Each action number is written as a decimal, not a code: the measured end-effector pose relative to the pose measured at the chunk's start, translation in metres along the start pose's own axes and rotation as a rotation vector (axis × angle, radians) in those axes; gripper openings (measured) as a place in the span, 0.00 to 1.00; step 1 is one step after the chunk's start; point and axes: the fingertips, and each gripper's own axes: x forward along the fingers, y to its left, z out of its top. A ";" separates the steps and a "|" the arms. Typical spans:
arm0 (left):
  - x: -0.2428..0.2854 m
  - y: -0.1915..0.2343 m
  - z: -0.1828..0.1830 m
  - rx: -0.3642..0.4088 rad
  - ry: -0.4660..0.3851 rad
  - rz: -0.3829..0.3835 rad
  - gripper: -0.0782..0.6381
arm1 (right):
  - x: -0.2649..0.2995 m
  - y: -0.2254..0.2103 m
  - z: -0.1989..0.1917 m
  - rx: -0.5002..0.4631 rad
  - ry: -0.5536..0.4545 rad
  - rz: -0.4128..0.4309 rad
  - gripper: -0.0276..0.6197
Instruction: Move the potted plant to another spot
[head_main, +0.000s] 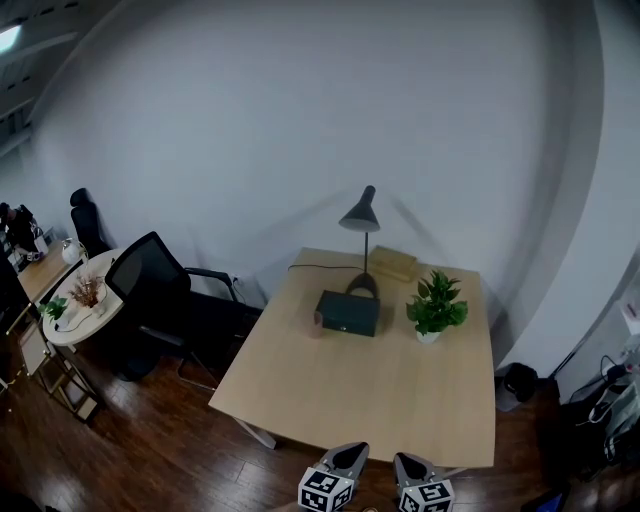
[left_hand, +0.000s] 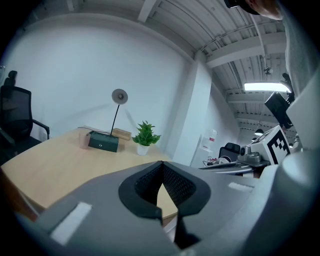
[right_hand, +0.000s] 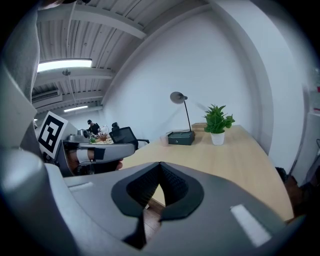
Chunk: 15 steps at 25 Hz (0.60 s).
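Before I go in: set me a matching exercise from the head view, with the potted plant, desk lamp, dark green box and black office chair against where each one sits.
Things:
1. potted plant
2. desk lamp
3. dark green box
4. black office chair

Places:
A. on the floor off the left side of the desk
B. right part of the desk, in a white pot
C. mid-desk, just in front of the lamp's base
D. tallest thing on the desk, shade tipped down

Pairs: 1-B, 2-D, 3-C, 4-A
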 end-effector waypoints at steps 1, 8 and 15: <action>-0.002 0.000 0.000 -0.002 0.001 0.004 0.10 | 0.000 0.001 0.000 0.000 0.003 0.003 0.05; -0.009 0.006 0.000 0.005 0.000 0.042 0.10 | 0.003 0.004 0.002 -0.013 0.004 0.026 0.05; -0.013 0.009 0.005 -0.002 -0.027 0.068 0.10 | 0.011 0.004 0.007 -0.016 -0.003 0.049 0.05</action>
